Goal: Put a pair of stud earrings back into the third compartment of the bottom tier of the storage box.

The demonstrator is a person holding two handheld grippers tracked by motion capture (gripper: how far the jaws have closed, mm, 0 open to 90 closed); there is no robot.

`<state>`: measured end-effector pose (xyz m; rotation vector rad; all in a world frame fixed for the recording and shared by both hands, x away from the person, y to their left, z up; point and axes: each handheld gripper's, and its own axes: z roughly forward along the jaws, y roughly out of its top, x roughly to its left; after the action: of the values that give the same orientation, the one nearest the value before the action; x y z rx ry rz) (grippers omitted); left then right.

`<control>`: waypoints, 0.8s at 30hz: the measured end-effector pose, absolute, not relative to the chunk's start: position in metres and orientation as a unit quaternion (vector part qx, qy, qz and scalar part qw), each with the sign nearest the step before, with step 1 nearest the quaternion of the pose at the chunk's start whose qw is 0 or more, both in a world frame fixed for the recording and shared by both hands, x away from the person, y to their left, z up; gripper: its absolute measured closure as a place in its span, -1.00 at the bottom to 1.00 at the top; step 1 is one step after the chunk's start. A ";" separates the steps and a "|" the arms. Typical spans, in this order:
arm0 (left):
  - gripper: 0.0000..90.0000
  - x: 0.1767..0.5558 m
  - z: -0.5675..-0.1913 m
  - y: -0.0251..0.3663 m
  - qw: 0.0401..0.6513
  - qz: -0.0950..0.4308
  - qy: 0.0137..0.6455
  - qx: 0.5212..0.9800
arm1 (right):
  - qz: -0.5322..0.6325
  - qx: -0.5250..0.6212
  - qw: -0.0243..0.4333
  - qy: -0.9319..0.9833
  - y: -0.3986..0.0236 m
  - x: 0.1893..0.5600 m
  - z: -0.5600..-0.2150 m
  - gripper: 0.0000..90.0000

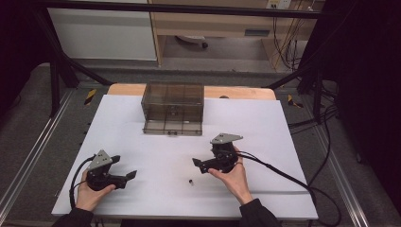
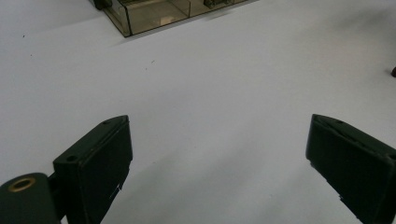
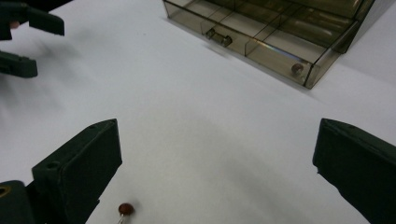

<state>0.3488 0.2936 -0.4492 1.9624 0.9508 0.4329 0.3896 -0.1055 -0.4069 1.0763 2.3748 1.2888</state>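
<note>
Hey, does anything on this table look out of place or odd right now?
One thing: a small brown bead-like part on thin wire legs lies loose on the white table, apart from the smoky clear compartment box at the far side. The right gripper is open just beyond it. Nothing looks spilled or damaged.

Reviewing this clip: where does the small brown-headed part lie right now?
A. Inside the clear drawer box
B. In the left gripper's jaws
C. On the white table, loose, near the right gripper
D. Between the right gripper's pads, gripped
C: the small part lies loose on the white table beside the open right gripper, untouched by its pads.
</note>
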 end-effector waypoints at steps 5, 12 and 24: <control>-0.85 0.349 -0.449 0.294 0.443 0.175 0.383 0.791 | 0.438 0.362 0.114 0.815 -0.102 0.377 -0.410 -0.96; -0.85 0.349 -0.449 0.294 0.444 0.175 0.383 0.791 | 0.434 0.353 0.105 0.822 -0.097 0.363 -0.419 -0.94; -0.85 0.349 -0.449 0.294 0.444 0.174 0.383 0.791 | 0.431 0.332 0.082 0.835 -0.086 0.347 -0.439 -0.60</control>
<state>0.3486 0.2939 -0.4490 1.9611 0.9503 0.4318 0.3474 -0.0856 -0.4395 0.9926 2.4944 1.2884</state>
